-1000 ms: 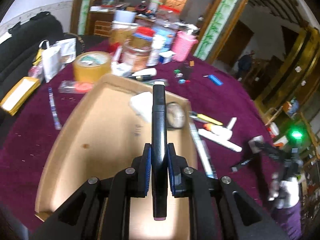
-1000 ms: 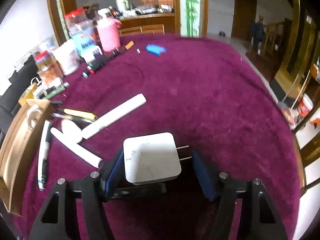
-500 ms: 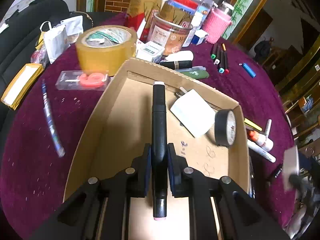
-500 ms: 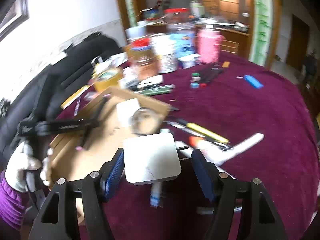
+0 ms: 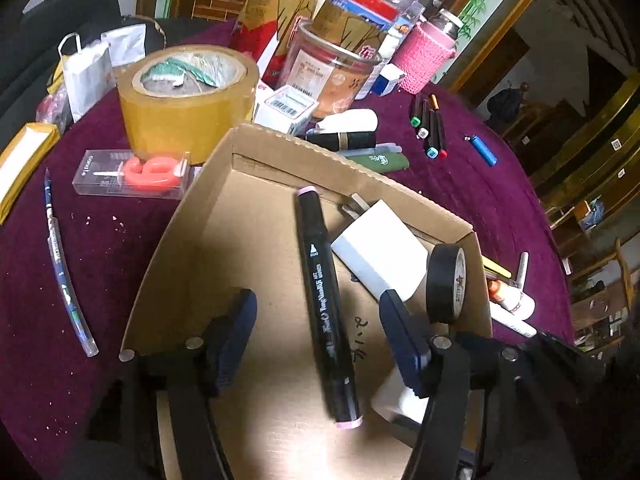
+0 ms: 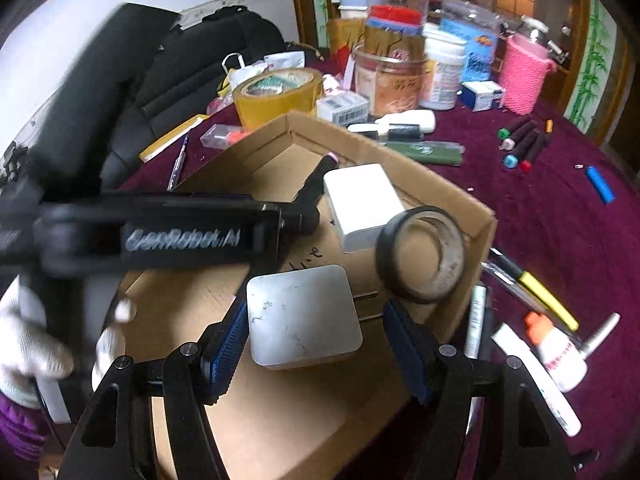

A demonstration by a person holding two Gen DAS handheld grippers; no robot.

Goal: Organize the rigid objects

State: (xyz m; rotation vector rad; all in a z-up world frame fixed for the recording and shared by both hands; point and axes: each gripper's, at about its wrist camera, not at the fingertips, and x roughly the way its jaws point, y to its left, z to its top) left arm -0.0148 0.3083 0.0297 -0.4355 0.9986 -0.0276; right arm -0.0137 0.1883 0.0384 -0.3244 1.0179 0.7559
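A shallow cardboard box [image 5: 188,216] [image 6: 440,192] sits on the purple table. My left gripper [image 5: 316,340] is open above it; the black marker [image 5: 326,300] lies loose between its fingers, over the box floor. A white charger [image 5: 378,252] [image 6: 360,200] and a black tape roll [image 5: 446,284] [image 6: 420,254] lie in the box. My right gripper [image 6: 316,344] is over the box with a second white charger [image 6: 302,322], prongs to the right, between its wide jaws; the right pad stands clear of it. The left gripper's body [image 6: 160,236] crosses the right wrist view.
A brown tape roll [image 5: 188,92], jars and a pink-sleeved bottle [image 5: 424,60] crowd the far side. A candle pack [image 5: 132,174] and pen [image 5: 64,272] lie left of the box. Markers [image 5: 430,132], a glue bottle [image 6: 560,352] and pens [image 6: 532,288] lie right of it.
My left gripper has opened and let go of the black marker, which now lies tilted in the box. My right gripper has carried the second charger over the box.
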